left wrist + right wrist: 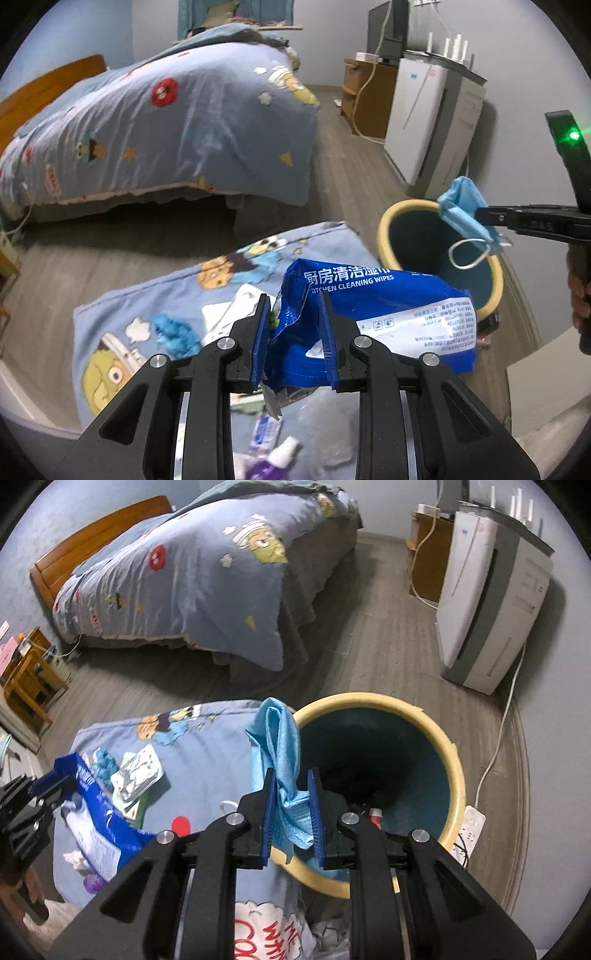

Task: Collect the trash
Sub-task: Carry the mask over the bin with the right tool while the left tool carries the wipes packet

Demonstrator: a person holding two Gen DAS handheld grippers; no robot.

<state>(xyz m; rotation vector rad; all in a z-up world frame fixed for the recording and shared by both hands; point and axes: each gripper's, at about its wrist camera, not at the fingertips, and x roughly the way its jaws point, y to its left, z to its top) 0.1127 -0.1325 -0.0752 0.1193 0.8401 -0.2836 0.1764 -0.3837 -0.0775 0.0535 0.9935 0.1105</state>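
Observation:
My left gripper [295, 306] is shut on a blue kitchen-wipes packet [373, 314] and holds it above the cartoon-print cloth [122, 314]. It also shows in the right wrist view [48, 786] with the packet [92, 812]. My right gripper [291, 779] is shut on a crumpled blue face mask [275, 746] at the near-left rim of the yellow-rimmed bin [454, 760]. In the left wrist view the right gripper [480, 214] holds the mask [463, 210] over the bin [384, 221], one ear loop dangling.
On the cloth lie a foil pouch [136, 771], a blue scrap [105, 764], a white tissue [75, 858] and a purple item [92, 882]. A bed [184, 572], a white appliance [491, 590] and a power strip [471, 825] stand around.

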